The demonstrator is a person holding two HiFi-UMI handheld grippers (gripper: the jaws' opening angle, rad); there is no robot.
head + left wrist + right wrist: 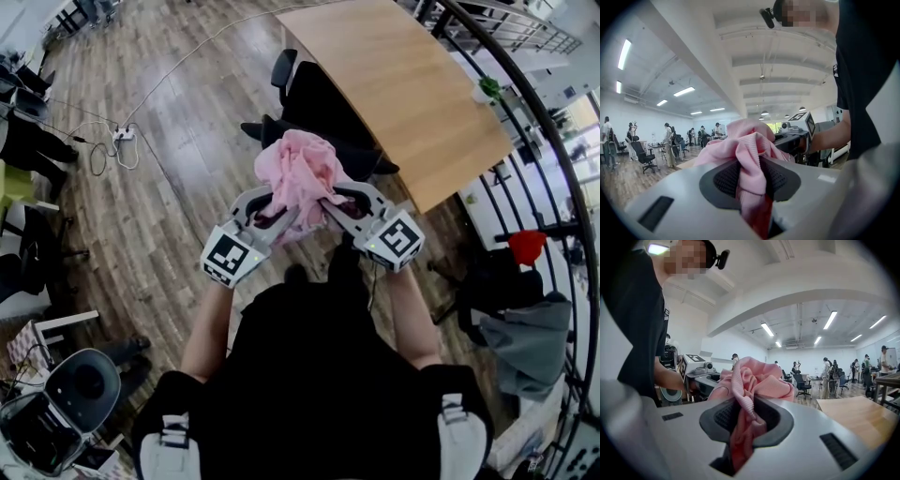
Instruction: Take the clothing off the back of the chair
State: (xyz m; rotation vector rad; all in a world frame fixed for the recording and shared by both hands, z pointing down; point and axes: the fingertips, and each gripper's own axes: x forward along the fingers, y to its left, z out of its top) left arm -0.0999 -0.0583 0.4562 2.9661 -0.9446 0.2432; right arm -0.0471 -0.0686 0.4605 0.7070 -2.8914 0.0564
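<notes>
A pink knitted garment [300,180] hangs bunched in the air between my two grippers, in front of the black office chair [323,108]. My left gripper [275,212] is shut on its left side; the fabric [749,161] is squeezed between the ribbed pads. My right gripper [328,204] is shut on the other side, with a pink fold [746,406] pinched in its jaws. Each gripper shows in the other's view, the right one [799,129] and the left one [696,366]. The garment is off the chair back.
A wooden table [403,84] stands behind the chair. Railings [525,122] and a grey jacket [534,342] lie to the right. A power strip with cables [122,136] lies on the wooden floor at left. Several people and chairs [825,376] stand far off.
</notes>
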